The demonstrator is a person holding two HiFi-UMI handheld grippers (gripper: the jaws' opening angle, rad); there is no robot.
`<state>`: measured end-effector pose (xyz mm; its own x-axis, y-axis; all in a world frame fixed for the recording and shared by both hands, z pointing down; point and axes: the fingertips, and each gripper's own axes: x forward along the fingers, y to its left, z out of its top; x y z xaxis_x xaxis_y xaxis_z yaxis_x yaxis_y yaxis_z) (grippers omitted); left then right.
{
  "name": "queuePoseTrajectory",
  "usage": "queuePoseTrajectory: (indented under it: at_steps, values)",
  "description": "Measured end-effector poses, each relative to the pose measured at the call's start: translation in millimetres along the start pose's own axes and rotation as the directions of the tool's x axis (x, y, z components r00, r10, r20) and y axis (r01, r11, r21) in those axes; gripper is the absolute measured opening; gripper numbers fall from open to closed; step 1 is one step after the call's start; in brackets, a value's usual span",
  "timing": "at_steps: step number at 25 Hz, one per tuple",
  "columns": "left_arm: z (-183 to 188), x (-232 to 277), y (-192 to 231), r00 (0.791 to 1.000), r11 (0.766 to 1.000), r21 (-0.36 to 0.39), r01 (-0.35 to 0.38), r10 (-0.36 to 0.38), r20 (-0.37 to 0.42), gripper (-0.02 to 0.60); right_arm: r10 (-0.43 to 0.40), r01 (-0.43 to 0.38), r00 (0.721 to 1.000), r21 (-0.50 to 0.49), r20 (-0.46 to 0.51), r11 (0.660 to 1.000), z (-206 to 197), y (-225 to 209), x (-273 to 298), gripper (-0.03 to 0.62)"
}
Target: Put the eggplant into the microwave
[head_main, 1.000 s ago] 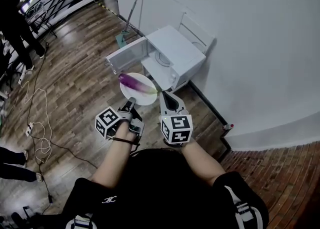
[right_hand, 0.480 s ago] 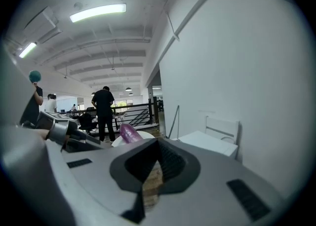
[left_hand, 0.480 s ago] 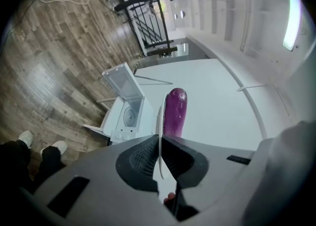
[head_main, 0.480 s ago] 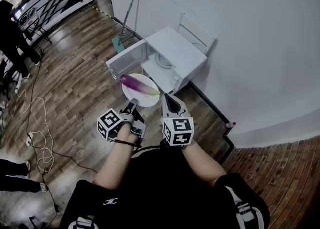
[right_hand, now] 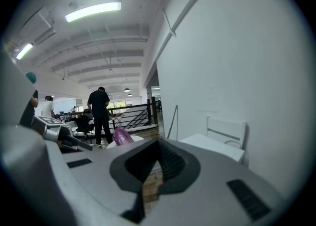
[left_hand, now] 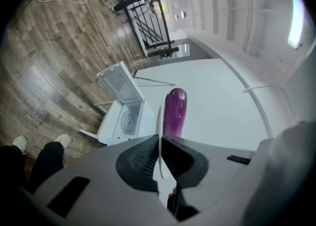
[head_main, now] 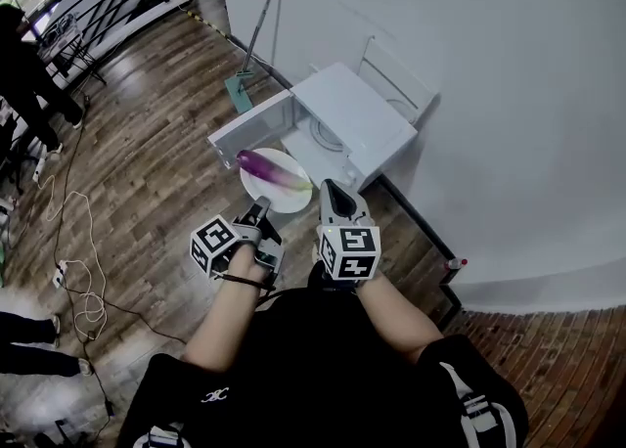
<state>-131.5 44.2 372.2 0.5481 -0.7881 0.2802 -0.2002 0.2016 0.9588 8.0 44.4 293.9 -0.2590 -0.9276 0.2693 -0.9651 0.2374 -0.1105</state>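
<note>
A purple eggplant (head_main: 272, 170) lies on a white plate (head_main: 286, 198) held just in front of the white microwave (head_main: 360, 115), which stands on the floor with its door (head_main: 248, 129) swung open. My left gripper (head_main: 260, 207) is shut on the plate's near rim. In the left gripper view the plate (left_hand: 159, 116) runs edge-on between the pads, with the eggplant (left_hand: 175, 111) beyond them. My right gripper (head_main: 328, 188) hovers beside the plate's right edge, shut with nothing seen between its pads (right_hand: 158, 143). The eggplant (right_hand: 122, 136) shows to their left.
A mop (head_main: 256, 33) leans on the white wall left of the microwave, and a white rack (head_main: 396, 72) stands behind it. Cables (head_main: 73, 241) trail over the wood floor at the left. A person (head_main: 24, 60) stands far left near a railing.
Both grippers and the plate with the eggplant have moved forward, closer to the microwave's open front. The grip on the plate is unchanged.
</note>
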Motion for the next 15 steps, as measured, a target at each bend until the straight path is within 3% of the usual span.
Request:
queuePoseTrajectory:
  at_steps: [9, 15]
  values:
    - [24, 86, -14, 1.000, 1.000, -0.009, -0.002, 0.002, 0.000, 0.017, 0.060, -0.061, 0.997, -0.017, -0.043, 0.998, 18, -38, 75, 0.012]
    - [23, 91, -17, 1.000, 0.999, -0.045, 0.025, -0.026, -0.012, 0.017, 0.075, -0.078, 0.996, -0.052, -0.055, 0.996, 37, -34, 83, 0.012]
